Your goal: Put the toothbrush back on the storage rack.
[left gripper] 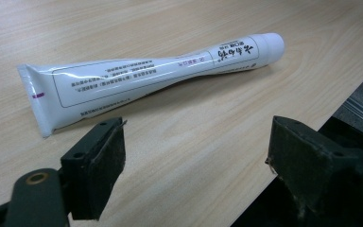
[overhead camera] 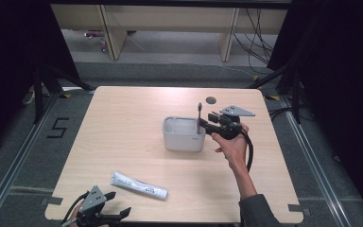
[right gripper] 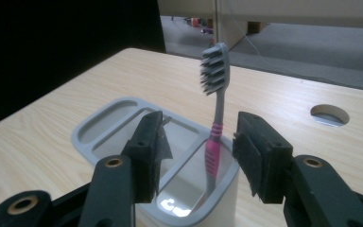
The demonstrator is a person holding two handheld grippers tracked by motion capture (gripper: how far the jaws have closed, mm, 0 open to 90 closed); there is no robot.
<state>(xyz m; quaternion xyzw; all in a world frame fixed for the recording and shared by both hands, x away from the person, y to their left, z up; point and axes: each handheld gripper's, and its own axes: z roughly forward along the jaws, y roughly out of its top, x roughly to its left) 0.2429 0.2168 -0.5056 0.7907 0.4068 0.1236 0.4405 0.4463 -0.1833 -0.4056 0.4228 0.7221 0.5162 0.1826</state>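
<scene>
A: Where is the toothbrush (right gripper: 216, 101)?

B: It stands in the grey holder (overhead camera: 184, 134), in the compartment nearest the right gripper (overhead camera: 207, 124). Its head is up, bristles facing left in the right gripper view, and the pink and grey handle leans a little against the holder's rim.

A: Is the right gripper holding it?

B: No. The jaws are spread, one on either side of the handle, and neither pad touches it. The brush stands free between them.

A: And the holder itself?

B: It sits on the desk (overhead camera: 132, 123) a little right of the middle, with a smaller empty compartment on its far side from the gripper. A round hole (overhead camera: 211, 100) in the desk lies just behind it.

A: What about the other side?

B: The left gripper (overhead camera: 116, 209) is at the near left edge of the desk, jaws spread wide and empty. A white toothpaste tube (left gripper: 151, 78) lies flat just ahead of them, cap to the right in the left gripper view, well apart from the holder.
</scene>
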